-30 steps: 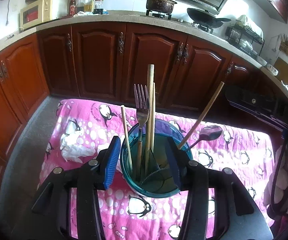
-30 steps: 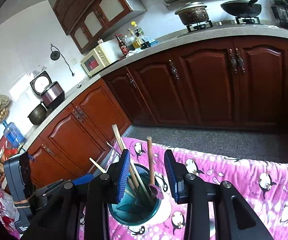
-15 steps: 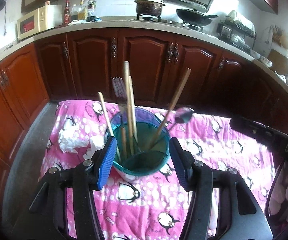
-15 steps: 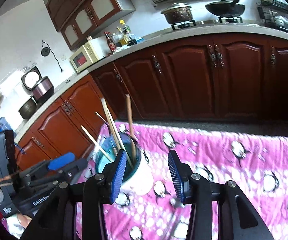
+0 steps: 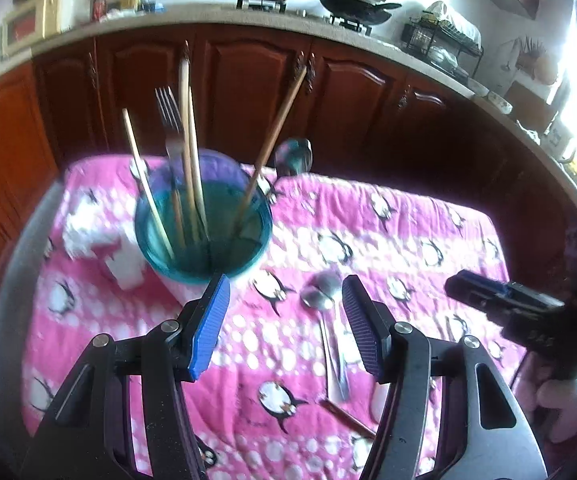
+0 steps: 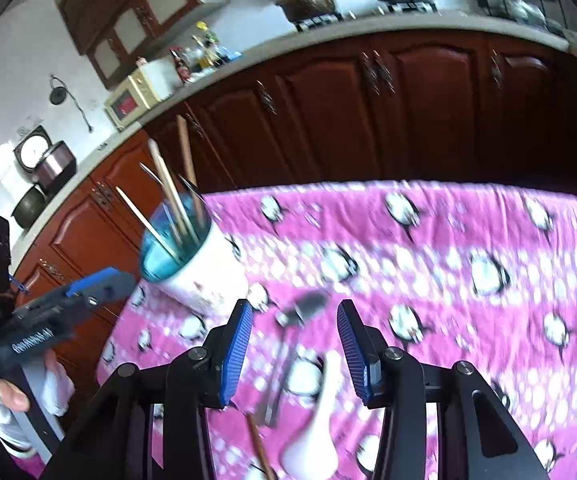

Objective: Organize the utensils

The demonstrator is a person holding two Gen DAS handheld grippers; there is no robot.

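A white utensil holder with a teal rim (image 5: 202, 236) stands on the pink penguin cloth, holding chopsticks (image 5: 190, 148), a fork (image 5: 168, 116) and a dark spoon (image 5: 294, 154). It also shows in the right wrist view (image 6: 192, 268). My left gripper (image 5: 284, 320) is open and empty, just right of and nearer than the holder. Two metal spoons (image 5: 324, 304) lie on the cloth between its fingers. My right gripper (image 6: 294, 340) is open and empty over those spoons (image 6: 300, 312); a white ceramic spoon (image 6: 320, 420) and a brown stick (image 6: 258, 444) lie below it.
The pink cloth (image 5: 388, 232) covers a small table with dark wooden cabinets (image 5: 248, 80) behind. A crumpled white tissue (image 5: 84, 228) lies left of the holder. The right gripper's body (image 5: 520, 312) shows at the right in the left wrist view.
Both grippers have pulled back from the holder and swung right, toward the spoons on the cloth. The left fingers no longer straddle the holder. The frames are motion blurred.
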